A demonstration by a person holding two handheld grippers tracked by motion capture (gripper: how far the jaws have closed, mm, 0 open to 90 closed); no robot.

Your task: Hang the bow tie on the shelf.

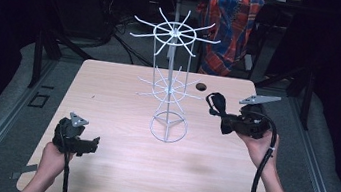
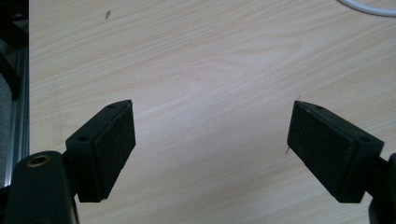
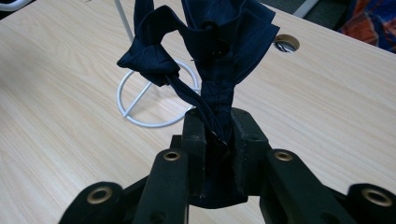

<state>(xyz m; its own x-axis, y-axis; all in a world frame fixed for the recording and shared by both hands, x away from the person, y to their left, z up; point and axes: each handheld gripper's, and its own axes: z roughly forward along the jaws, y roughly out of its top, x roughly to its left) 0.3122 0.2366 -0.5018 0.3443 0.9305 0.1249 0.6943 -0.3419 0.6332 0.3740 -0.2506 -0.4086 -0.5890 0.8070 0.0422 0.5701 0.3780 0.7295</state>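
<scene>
Dim room, wooden table [image 1: 113,168] lit; white wire rack [image 1: 173,89] stood mid-table, hooked arms bare. Right gripper [image 1: 225,124] held just right of rack, above table, jaws clenched on dark navy fabric piece [image 3: 210,51]; cloth pinched at one end so rest is kept free, likely for hanging on rack arm. Left gripper [image 2: 210,140] kept low, well left of rack, jaws spread, nothing held, probably waiting to assist.

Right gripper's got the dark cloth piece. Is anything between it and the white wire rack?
Nothing visible. The right gripper holds the dark blue cloth piece beside the white wire rack, with bare wooden table between them. The left gripper sits open near the table's front left, well away.
</scene>
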